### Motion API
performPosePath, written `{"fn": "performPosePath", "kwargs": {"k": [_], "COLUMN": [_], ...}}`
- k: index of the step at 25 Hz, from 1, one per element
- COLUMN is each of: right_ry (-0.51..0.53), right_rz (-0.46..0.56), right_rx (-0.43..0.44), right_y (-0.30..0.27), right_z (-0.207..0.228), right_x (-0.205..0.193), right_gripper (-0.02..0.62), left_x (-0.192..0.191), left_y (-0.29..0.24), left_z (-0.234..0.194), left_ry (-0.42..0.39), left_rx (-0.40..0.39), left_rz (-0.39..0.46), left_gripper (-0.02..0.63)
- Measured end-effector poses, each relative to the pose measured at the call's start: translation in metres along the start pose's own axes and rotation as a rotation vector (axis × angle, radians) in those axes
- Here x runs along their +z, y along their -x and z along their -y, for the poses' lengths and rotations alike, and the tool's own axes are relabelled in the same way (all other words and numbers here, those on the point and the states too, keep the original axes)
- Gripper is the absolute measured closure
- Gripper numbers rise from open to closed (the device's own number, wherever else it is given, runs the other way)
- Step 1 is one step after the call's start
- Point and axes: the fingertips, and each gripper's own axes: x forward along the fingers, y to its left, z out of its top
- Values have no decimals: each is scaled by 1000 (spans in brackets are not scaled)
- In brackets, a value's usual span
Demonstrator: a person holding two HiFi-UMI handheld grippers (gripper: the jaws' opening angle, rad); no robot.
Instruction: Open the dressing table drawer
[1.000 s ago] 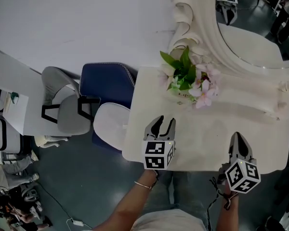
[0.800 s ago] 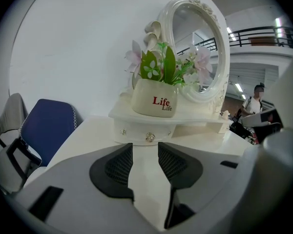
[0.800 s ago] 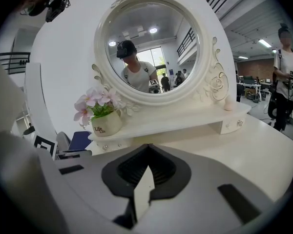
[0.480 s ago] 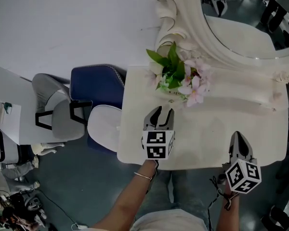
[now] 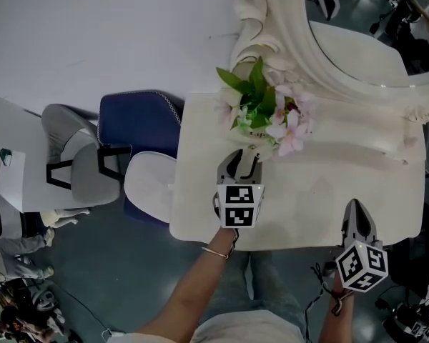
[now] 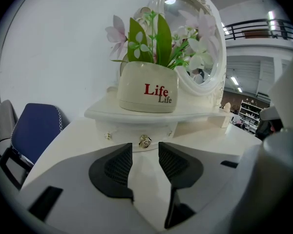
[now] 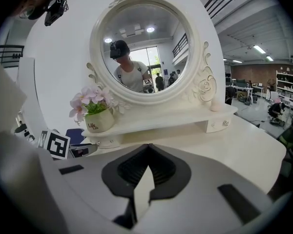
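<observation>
Under flowerpot [image 6: 147, 87]: drawer [image 6: 122, 129], gold knob [image 6: 145, 141], looks shut
Left gripper [image 5: 243, 157]: jaws narrowly apart, empty, knob just ahead of gap
Right gripper [image 5: 355, 206]: jaws together, at table [image 5: 322, 191] front edge

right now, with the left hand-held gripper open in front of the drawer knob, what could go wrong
The knob is small and sits just beyond the open left hand-held gripper; closing early or off-centre could slip off it. The pot stands on the shelf right above the knob, so a jerky pull or a lifted approach might knock it.
</observation>
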Motion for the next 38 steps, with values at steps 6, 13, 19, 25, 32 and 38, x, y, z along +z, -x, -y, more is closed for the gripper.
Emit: {"fn": "performPosePath", "kwargs": {"k": [6, 13, 19, 25, 32, 38], "right_ry": [-9, -27, -40, -48, -54, -57], "right_rz": [-4, 2, 0, -5, 0, -1], "right_rx": [-34, -54, -76, -94, -104, -103], "right_y": [10, 17, 24, 30, 32, 31], "right_z": [13, 20, 30, 38, 43, 46], "right_x": [-5, -7, -10, -13, -11, -11], "right_gripper": [588, 588, 588, 588, 588, 588], "left_x": [-1, 1, 3, 5, 2, 4], "left_y": [-10, -18, -21, -25, -26, -26], "left_z": [2, 3, -3, -5, -9, -6], "left_ry": [-5, -6, -16, 7, 20, 32], "left_rx": [18, 51, 108, 136, 173, 172], "left_rz": [-9, -7, -6, 10, 16, 23], "left_gripper": [437, 436, 436, 436, 454, 466]}}
